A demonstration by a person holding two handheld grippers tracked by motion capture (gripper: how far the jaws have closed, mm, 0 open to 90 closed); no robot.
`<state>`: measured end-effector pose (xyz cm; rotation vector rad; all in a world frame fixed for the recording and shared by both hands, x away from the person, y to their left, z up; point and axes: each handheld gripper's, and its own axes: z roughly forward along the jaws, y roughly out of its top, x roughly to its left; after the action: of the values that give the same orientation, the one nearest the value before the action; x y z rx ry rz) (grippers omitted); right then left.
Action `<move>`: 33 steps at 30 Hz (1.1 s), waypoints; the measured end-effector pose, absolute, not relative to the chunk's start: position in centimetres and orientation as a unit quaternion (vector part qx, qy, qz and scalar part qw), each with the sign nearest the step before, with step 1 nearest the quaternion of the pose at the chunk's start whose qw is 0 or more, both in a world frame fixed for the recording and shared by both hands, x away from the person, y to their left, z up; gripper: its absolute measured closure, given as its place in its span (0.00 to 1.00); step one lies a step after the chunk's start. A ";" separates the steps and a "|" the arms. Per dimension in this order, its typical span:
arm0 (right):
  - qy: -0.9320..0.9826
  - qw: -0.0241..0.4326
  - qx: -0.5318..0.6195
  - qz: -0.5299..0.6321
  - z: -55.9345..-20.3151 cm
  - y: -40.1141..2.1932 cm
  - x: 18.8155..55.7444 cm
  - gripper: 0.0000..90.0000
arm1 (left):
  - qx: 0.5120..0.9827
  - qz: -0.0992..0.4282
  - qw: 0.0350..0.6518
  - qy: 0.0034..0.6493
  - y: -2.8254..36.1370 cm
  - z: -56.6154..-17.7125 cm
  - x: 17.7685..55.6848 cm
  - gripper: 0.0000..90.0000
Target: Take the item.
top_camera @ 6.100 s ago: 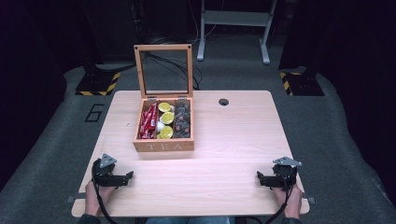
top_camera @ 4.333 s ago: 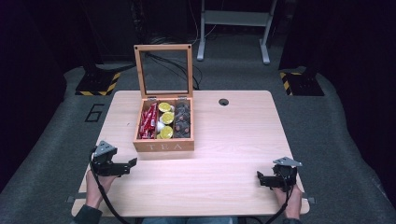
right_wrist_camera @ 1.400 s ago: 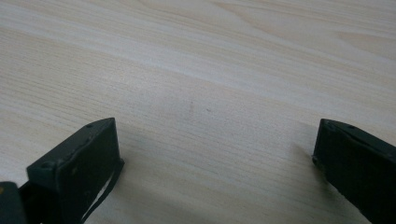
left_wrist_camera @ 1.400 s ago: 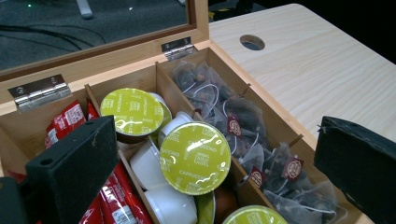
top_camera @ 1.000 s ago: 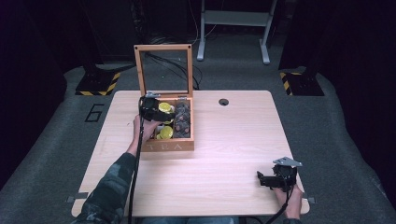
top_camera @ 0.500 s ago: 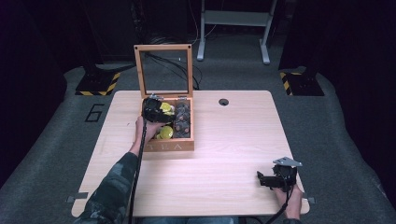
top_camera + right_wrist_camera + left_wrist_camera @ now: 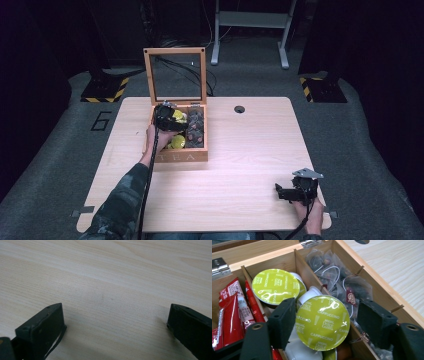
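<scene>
The left gripper [image 7: 322, 323] has reached into the tea box [image 7: 182, 156]; its fingers have just been closing around a cappuccino capsule [image 7: 322, 322], not yet visibly pinching it; the right gripper [image 7: 113, 322] rests open on the table [image 7: 250, 150].

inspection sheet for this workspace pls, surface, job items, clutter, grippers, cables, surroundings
surface: light wood table, round hole near the far edge
job's things: open wooden tea box, lid upright; green cappuccino capsule between the left gripper's jaws, second capsule behind; red sachets in one compartment, tea bags in another
clutter: nothing seen
grippers: left gripper in the box, jaws have just been closing on the capsule, one pad apart from it; right gripper open, resting on the table
cables: one trails from each gripper
surroundings: dark grey floor, striped markers, metal stand
</scene>
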<state>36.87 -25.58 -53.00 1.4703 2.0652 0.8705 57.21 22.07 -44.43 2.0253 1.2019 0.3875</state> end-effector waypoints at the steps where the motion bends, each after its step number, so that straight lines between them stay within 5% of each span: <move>1: 0.750 0.229 0.534 0.316 -53.0 -25.6 36.9 0.00 | 0.791 0.152 0.367 0.466 22.1 -44.5 57.2 0.37; 33: 0.750 0.228 0.534 0.317 -53.0 -25.6 36.9 0.01 | 0.789 0.141 0.380 0.462 22.7 -44.7 57.4 0.43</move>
<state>36.88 -25.59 -53.01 1.4691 2.0651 0.8734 57.37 22.74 -44.69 2.0137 1.1791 0.3600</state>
